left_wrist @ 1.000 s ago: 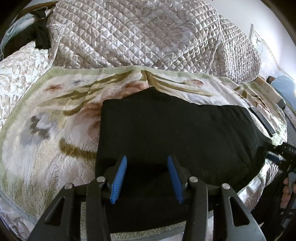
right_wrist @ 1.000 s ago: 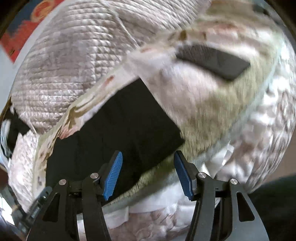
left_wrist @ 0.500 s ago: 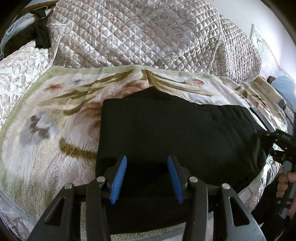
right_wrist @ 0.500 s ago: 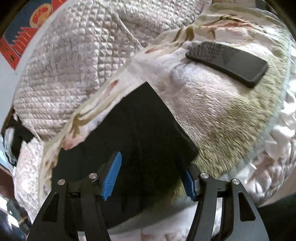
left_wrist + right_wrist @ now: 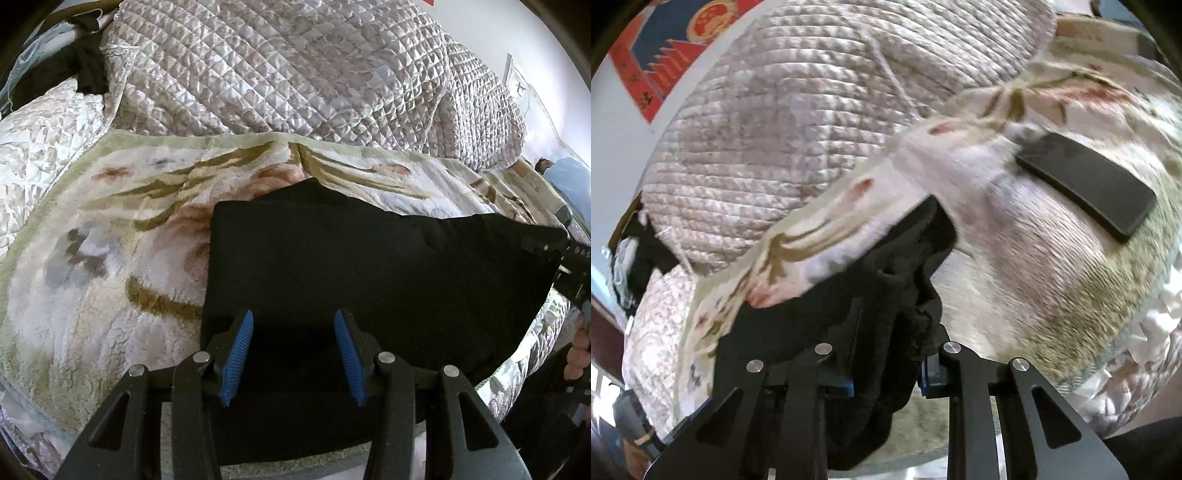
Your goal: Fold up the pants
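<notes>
Black pants (image 5: 369,273), flat folded slab, one corner bunched, lifted

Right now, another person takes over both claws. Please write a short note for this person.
Left claw: open, above the near edge of the black pants, holding nothing.
Right claw: shut on a bunched end of the pants.
The pants lie partly folded on the flowered blanket; a phone lies beside them.
Left to do: carry the gripped end over, then smooth the fold.

Black fabric pants (image 5: 369,266) on a bed

Folded into a flat rectangle, one end bunched and lifted off the surface.
</notes>
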{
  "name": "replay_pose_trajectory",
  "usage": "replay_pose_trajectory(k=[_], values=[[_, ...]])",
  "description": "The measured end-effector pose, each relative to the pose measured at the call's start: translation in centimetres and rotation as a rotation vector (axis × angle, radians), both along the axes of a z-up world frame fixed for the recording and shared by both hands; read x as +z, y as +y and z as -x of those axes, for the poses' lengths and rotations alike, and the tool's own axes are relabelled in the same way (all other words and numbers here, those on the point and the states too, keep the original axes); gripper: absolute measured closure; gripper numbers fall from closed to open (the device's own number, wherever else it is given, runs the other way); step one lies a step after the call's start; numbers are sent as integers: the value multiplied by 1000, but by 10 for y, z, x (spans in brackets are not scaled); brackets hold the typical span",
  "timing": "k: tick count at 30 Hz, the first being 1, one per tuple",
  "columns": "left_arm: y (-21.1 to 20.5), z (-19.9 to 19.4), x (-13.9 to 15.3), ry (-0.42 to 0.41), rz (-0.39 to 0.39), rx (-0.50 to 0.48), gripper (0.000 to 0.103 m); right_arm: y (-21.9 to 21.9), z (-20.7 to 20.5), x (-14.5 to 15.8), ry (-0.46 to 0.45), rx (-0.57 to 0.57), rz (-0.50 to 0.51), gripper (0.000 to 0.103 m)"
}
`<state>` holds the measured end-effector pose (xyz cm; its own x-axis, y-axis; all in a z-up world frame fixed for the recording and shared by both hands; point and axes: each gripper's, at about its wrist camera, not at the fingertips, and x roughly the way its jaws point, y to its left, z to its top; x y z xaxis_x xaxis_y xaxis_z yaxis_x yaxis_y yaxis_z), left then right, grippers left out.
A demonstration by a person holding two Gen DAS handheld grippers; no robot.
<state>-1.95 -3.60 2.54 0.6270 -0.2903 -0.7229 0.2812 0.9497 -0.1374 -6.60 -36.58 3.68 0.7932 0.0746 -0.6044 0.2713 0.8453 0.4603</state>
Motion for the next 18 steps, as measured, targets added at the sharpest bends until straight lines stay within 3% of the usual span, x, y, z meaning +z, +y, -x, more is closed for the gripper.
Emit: replay_pose_trajectory(k=[5,10,13,18], values=[[11,-2,5,-8,11,30,54,40,-10,29,-59,114,54,80],[38,-9,12,-23,37,109,54,103,-27,48,-98,307,101,80],[59,-14,13,-19,50,175,54,142,-41,41,-82,412,139,80],[87,-17,13,-12,71,258,54,198,-56,-1,10,582,154,80]])
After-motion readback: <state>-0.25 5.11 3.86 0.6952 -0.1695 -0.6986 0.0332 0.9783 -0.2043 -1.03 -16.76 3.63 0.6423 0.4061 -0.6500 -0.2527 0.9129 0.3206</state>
